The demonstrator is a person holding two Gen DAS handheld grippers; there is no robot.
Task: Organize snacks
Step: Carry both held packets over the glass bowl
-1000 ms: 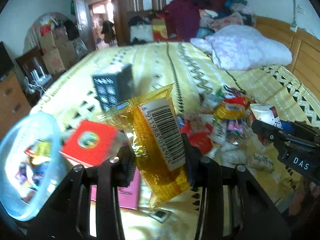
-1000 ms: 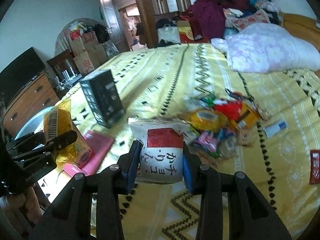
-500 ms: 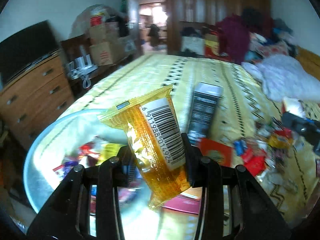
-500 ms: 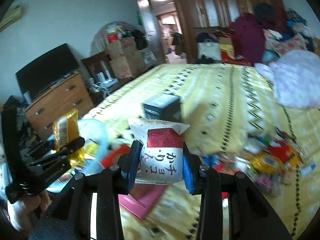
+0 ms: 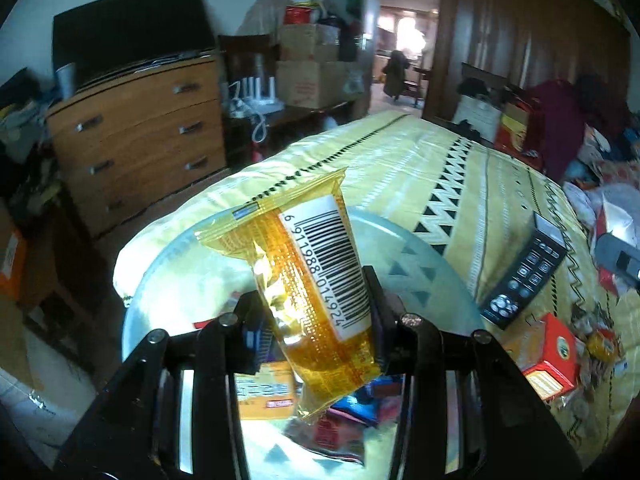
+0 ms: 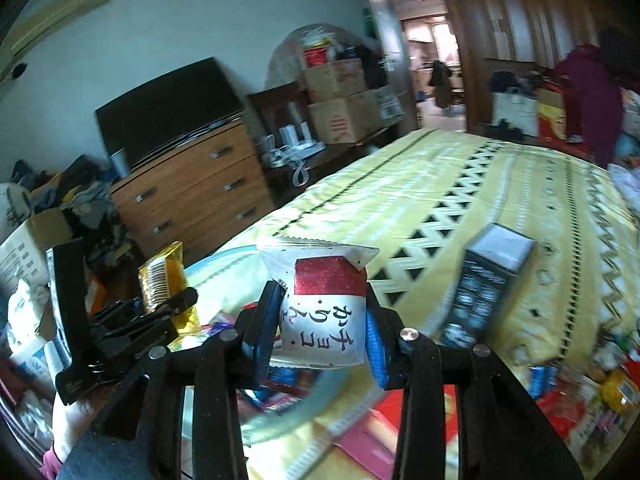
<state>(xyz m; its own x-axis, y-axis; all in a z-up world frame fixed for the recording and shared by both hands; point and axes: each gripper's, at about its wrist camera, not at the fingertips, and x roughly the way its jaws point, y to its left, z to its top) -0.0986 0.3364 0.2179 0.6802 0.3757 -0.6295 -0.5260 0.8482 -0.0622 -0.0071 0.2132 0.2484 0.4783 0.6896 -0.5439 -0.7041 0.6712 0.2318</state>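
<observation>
My left gripper (image 5: 316, 320) is shut on an orange snack packet (image 5: 316, 296) with a white barcode label, held above a clear round plastic bowl (image 5: 436, 268) that has several snacks in it. In the right wrist view the same left gripper (image 6: 176, 304) and orange snack packet (image 6: 164, 280) hang over the bowl (image 6: 224, 260) at the left. My right gripper (image 6: 320, 332) is shut on a white snack bag (image 6: 324, 320) with a red patch and black characters, just right of the bowl.
A black box (image 5: 524, 276) (image 6: 484, 284) and a red box (image 5: 552, 356) stand on the yellow patterned bedspread (image 5: 440, 168). Loose snacks (image 6: 600, 384) lie at the right. A wooden dresser (image 5: 136, 140) with a television stands beyond the bed's left edge. A hand (image 6: 72, 416) holds the left gripper.
Both grippers swung left from the snack pile to the bowl, each keeping its packet. The bowl now lies under the left gripper, and the dresser has come into view.
</observation>
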